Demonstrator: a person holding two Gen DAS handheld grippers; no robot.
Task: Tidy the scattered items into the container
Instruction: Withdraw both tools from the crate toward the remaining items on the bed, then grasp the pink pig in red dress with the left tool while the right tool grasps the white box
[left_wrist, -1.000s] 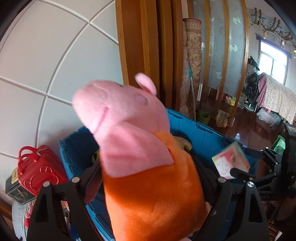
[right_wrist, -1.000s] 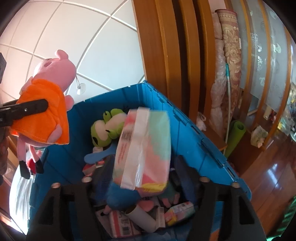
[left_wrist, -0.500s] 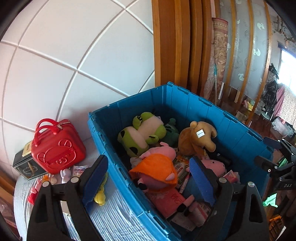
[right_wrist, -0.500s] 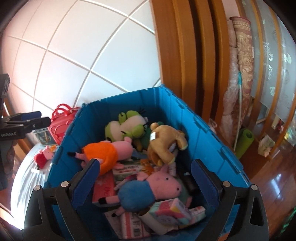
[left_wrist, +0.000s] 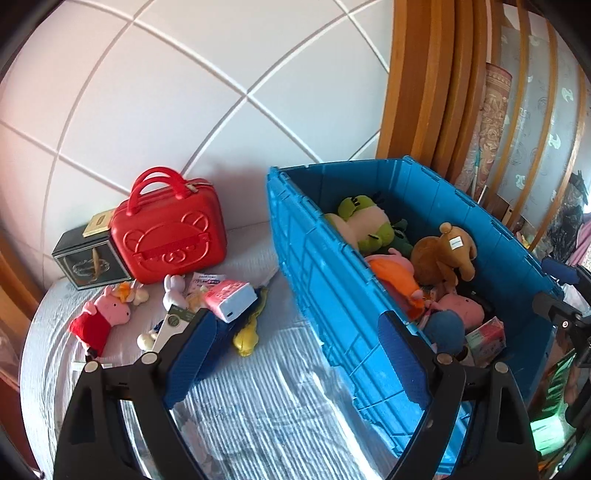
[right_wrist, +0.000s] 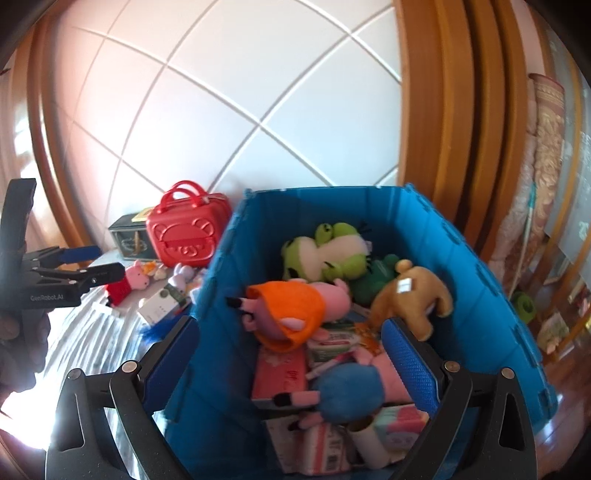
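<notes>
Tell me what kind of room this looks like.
Probably a room in someone's home, perhaps a bedroom or living area. Plush toys fill a blue storage crate on a pale ribbed cover, a red toy suitcase stands against a white panelled wall, and a rolled-up rug leans beside wooden door frames.

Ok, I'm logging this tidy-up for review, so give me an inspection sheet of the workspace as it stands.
Surface: pale ribbed cover, part bare beside the bin.
Job's things: blue bin holds orange-dressed pig plush, green frog plush, brown bear plush, blue-dressed pig plush and packets. Still outside: red-dressed pig plush, pink tissue pack, yellow plush, white rabbit toy.
Clutter: red case, dark box.
Grippers: left gripper and right gripper open, empty.
Cables: nothing seen.
Surroundings: white panelled wall, wooden frame.
</notes>
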